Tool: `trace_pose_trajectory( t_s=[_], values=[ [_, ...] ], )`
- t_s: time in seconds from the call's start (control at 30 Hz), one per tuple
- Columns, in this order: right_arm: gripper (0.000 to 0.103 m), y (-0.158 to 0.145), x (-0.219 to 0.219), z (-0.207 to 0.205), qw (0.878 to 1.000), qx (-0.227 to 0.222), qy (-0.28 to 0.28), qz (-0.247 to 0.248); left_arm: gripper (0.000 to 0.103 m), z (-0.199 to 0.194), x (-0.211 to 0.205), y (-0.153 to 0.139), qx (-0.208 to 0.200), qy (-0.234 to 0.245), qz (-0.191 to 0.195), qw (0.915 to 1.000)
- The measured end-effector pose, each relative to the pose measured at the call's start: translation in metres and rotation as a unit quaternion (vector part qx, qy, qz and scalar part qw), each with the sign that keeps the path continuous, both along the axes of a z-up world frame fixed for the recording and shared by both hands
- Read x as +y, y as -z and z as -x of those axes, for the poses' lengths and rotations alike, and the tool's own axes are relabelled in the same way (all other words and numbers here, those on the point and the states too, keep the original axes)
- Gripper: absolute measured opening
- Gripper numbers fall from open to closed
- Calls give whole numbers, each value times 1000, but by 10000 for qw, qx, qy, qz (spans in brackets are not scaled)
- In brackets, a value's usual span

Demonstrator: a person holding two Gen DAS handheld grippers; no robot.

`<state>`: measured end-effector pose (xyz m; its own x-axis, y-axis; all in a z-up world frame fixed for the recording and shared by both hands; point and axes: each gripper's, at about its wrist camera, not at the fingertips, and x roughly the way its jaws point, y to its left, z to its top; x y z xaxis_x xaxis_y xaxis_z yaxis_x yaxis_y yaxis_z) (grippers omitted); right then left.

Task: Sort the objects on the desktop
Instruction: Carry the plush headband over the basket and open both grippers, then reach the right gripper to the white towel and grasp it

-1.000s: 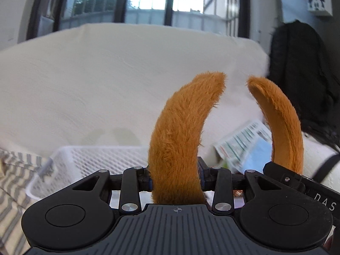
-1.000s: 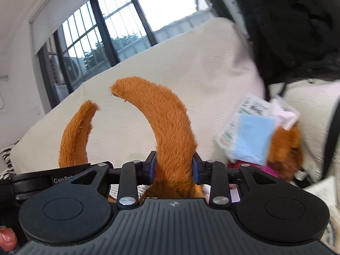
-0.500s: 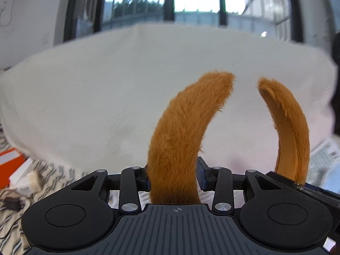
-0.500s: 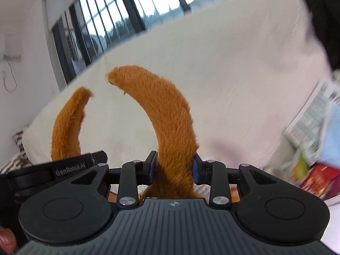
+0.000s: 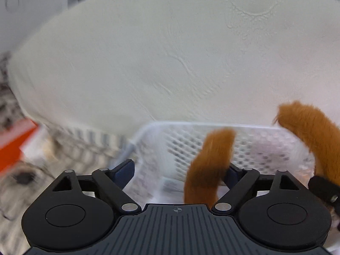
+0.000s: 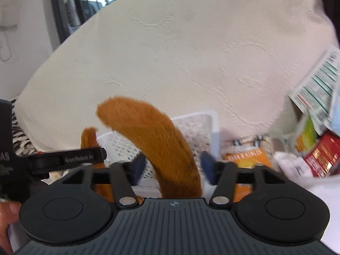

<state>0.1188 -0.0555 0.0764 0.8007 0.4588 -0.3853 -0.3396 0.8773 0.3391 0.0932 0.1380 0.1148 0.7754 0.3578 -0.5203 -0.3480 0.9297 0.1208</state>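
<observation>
An orange plush toy shows as two furry limbs. In the left wrist view one limb (image 5: 209, 165) rises by the right finger of my open left gripper (image 5: 178, 171), the other (image 5: 312, 131) at far right. In the right wrist view a limb (image 6: 161, 146) stands between the spread fingers of my open right gripper (image 6: 173, 165), apart from the pads; the other limb (image 6: 90, 142) is at the left behind the left gripper. The limbs hang over a white mesh basket (image 5: 265, 148), also seen in the right wrist view (image 6: 197, 125). The toy's body is hidden.
A large white cushion (image 5: 170, 53) fills the background behind the basket. Snack packets and leaflets (image 6: 314, 140) lie at the right. An orange box (image 5: 14, 142) lies on the striped cloth (image 5: 85, 146) at the left.
Both grippers tilted down toward the white basket and opened; the plush limbs they were clamped on are now loose between the fingers. The view is motion-blurred.
</observation>
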Motion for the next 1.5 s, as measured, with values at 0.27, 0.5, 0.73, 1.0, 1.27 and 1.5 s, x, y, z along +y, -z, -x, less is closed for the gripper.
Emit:
trace_pose_trajectory(
  t_s=[0.27, 0.5, 0.73, 1.0, 1.27, 1.5],
  values=[
    [89, -40, -13, 2, 9992, -184, 111, -332, 92, 19, -8, -15, -154, -240, -128, 9995],
    [89, -27, -59, 52, 9986, -333, -5, -422, 103, -20, -4, -13, 143, -943, -1010, 9903],
    [91, 13, -129, 103, 9947, -147, 305, -975, 99, -28, 19, -2, 849, 114, 786, 9932],
    [91, 58, -185, 116, 9882, 164, 993, -1153, 103, -1, 8, -36, 25, -93, 817, 9966],
    [91, 82, -236, 102, 9784, 641, 1582, -1170, 103, 78, -129, -22, -275, 1899, 1711, 9664],
    [90, 87, -238, 76, 9796, 1029, 1155, -1279, 103, 93, -207, 54, 22, 2554, 1526, 9547]
  ],
)
